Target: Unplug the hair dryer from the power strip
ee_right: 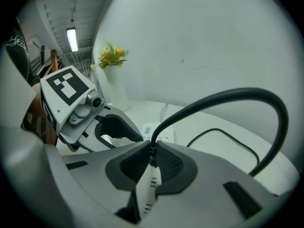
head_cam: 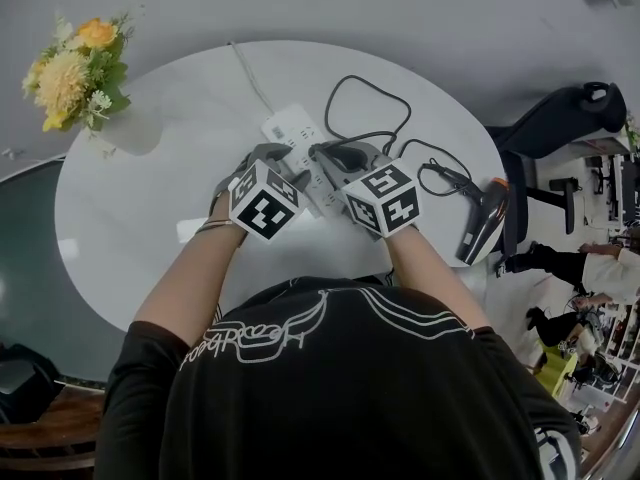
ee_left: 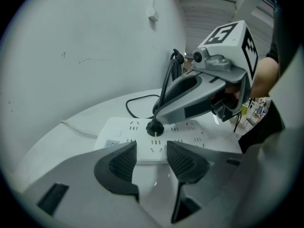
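Pinching the plug (ee_left: 155,128) at its neck, the right gripper (ee_right: 152,151) is closed on it and angled downward. The plug stands upright in the power strip (ee_left: 123,132) directly beneath those jaws, so a straight upward pull is judged necessary. The left gripper (ee_left: 151,151) is spread wide and grips nothing, with the strip's near edge just ahead. The hair dryer (head_cam: 483,218) lies well off to the right.

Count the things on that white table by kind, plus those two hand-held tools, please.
power strip: 1
hair dryer, plug included: 1
bouquet: 1
grippers, left and right: 2
Total: 5
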`<state>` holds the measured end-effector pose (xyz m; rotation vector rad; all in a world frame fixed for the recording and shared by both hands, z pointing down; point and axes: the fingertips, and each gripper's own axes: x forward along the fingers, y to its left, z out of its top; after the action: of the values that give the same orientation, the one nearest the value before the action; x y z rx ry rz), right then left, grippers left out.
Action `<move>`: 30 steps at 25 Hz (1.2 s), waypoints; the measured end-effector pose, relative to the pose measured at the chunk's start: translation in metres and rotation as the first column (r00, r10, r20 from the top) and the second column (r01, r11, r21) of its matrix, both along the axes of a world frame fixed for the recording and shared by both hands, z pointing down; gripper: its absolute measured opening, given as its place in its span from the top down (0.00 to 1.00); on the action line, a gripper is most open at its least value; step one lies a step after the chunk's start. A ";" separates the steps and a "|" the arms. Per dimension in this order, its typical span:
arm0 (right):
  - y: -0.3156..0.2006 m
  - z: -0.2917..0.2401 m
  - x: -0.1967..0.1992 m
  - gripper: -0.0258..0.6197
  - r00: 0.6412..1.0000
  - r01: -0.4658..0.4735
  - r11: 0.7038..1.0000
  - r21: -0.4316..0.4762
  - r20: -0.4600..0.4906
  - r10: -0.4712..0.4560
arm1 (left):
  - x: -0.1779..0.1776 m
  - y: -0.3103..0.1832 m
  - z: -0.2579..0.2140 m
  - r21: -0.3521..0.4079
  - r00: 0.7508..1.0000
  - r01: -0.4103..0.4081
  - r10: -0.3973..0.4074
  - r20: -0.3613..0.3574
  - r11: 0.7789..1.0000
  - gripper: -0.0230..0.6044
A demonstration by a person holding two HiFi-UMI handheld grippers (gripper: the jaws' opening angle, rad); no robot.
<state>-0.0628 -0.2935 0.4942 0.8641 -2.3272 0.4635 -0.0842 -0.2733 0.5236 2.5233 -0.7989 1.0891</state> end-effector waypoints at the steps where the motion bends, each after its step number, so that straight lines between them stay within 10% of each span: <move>1: 0.000 0.000 0.000 0.92 1.000 0.000 1.000 0.000 -0.002 0.000 | 0.000 0.000 0.000 0.000 1.000 -0.001 0.001 0.000 1.000 0.65; 30: 0.002 -0.003 -0.001 0.92 1.000 0.000 1.000 -0.023 0.012 0.000 | 0.001 0.001 0.001 -0.027 1.000 -0.003 0.004 0.026 1.000 0.65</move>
<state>-0.0638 -0.2913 0.4910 0.8524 -2.3283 0.4963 -0.0834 -0.2727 0.5250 2.4941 -0.7822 1.1290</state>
